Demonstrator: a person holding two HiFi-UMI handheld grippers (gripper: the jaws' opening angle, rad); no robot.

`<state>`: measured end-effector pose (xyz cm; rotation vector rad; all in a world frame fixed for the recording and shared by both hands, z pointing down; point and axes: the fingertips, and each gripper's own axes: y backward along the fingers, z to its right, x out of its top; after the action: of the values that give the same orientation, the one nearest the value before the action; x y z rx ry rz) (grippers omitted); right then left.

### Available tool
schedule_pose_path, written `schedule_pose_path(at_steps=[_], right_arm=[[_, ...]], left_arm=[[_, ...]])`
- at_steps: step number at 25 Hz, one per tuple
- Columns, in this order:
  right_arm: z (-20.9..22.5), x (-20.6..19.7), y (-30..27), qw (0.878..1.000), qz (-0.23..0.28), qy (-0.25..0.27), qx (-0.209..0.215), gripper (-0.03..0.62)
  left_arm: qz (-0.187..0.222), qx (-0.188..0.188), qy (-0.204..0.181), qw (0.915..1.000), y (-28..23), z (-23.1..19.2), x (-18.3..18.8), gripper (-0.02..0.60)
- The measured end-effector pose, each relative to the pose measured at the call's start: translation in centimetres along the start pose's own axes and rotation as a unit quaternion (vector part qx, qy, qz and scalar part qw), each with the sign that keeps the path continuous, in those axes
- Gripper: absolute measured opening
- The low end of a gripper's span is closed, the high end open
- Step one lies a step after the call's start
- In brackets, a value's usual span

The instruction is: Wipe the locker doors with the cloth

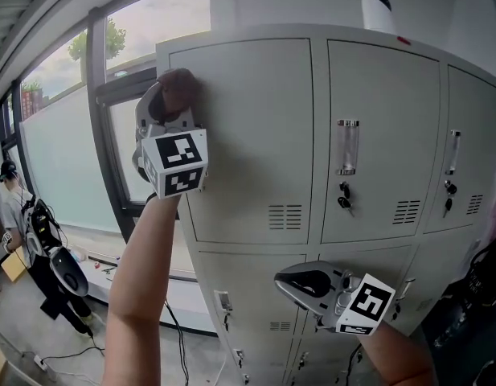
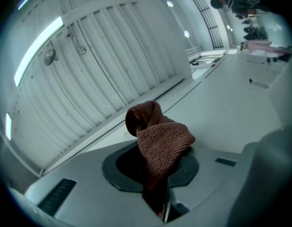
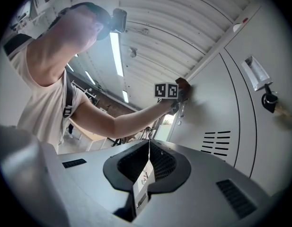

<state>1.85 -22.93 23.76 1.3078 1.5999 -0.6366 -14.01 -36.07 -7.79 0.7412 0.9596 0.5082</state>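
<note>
A brown cloth (image 1: pixel 180 84) is pinched in my left gripper (image 1: pixel 172 96), raised to the top-left corner of the upper-left grey locker door (image 1: pixel 252 135). The cloth touches the door near its upper edge. In the left gripper view the cloth (image 2: pixel 160 136) bunches up out of the shut jaws and hides their tips. The right gripper view shows the same cloth (image 3: pixel 182 83) against the door (image 3: pixel 216 112), with the left marker cube (image 3: pixel 166 90) beside it. My right gripper (image 1: pixel 286 283) hangs low in front of the lower lockers, jaws shut (image 3: pixel 146 167), a white printed tag between them.
The middle door has a clear handle (image 1: pixel 348 145) with keys (image 1: pixel 343 202) below; another door with keys (image 1: pixel 450 187) is at the right. A white object (image 1: pixel 379 10) stands on the locker top. A window (image 1: pixel 67 147) and a person (image 1: pixel 13 215) are at the left.
</note>
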Motion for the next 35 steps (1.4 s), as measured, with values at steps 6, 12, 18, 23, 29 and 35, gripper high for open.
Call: schedule_pose_path(at_steps=[6,12,18,23,29,35], right_arm=[[-0.1,-0.7,1.3,1.000,-0.017,0.011,-0.010,0.018],[0.7,-1.0,3.2,0.999,-0.020,0.006,-0.035,0.018],[1.2,-1.1,4.4,0.999,-0.025,0.006,-0.046,0.018],[1.2,-1.2,4.2,0.999,-0.025,0.005,-0.042,0.018],[0.9,-1.0,3.2,0.999,-0.022,0.007,-0.029,0.018],[0.0,-1.2,0.9,1.000,-0.020,0.004,-0.009,0.018]], left_arm=[[0.040,-0.091,0.019,0.9949,-0.5,8.4,6.9,0.072],[0.104,-0.163,-0.058,0.9795,1.0,18.0,12.3,0.072],[0.121,-0.179,-0.088,0.9724,-0.1,19.9,14.5,0.072],[0.105,-0.183,-0.083,0.9739,-2.7,17.9,15.6,0.072],[0.069,-0.119,-0.027,0.9901,-4.3,9.9,11.4,0.072],[0.023,-0.057,0.020,0.9979,-5.8,0.0,5.6,0.072]])
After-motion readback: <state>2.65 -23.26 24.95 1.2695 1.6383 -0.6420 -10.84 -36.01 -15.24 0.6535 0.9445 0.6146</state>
